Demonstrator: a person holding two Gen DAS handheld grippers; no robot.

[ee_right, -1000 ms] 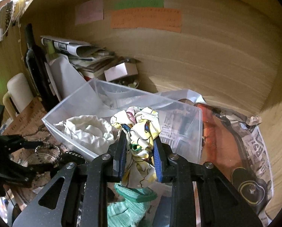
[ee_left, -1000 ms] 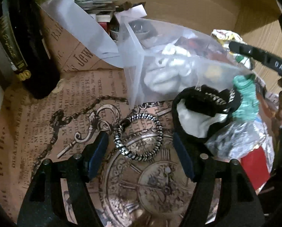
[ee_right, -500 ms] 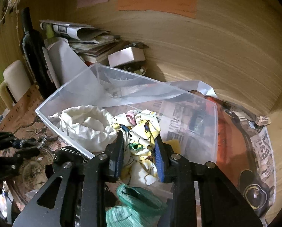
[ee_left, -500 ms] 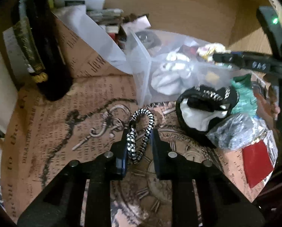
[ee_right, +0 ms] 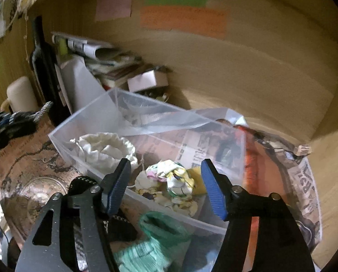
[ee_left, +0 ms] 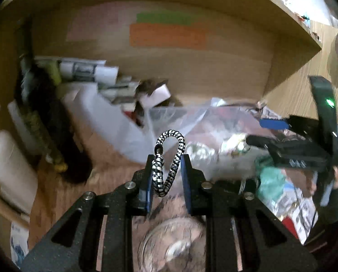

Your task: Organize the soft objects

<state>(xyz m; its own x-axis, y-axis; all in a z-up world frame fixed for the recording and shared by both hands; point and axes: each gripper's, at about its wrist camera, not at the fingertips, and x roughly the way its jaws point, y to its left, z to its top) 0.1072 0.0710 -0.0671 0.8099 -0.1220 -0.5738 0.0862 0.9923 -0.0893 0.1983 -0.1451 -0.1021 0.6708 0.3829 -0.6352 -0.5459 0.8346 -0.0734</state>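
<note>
My left gripper (ee_left: 166, 176) is shut on a black-and-white braided hair tie (ee_left: 169, 158) and holds it up off the paper, left of the clear plastic bin (ee_left: 169, 115). My right gripper (ee_right: 165, 188) is open above the bin's (ee_right: 83, 117) near corner. A yellow floral scrunchie (ee_right: 173, 183) lies loose in the bin below it, beside a white scrunchie (ee_right: 103, 149). A green scrunchie (ee_right: 150, 247) and a black one (ee_right: 121, 229) lie in front of the bin. The right gripper (ee_left: 289, 145) also shows in the left wrist view.
A dark wine bottle (ee_right: 44, 68) and a cream mug (ee_right: 19, 95) stand at the left. Rolled newspapers and a small white box (ee_right: 146, 81) sit behind the bin. Printed paper (ee_right: 28, 158) covers the shelf floor. The wooden back wall carries coloured notes (ee_right: 182, 20).
The right gripper opened and dropped the floral scrunchie into the bin. The left gripper closed on the braided hair tie and lifted it off the paper.
</note>
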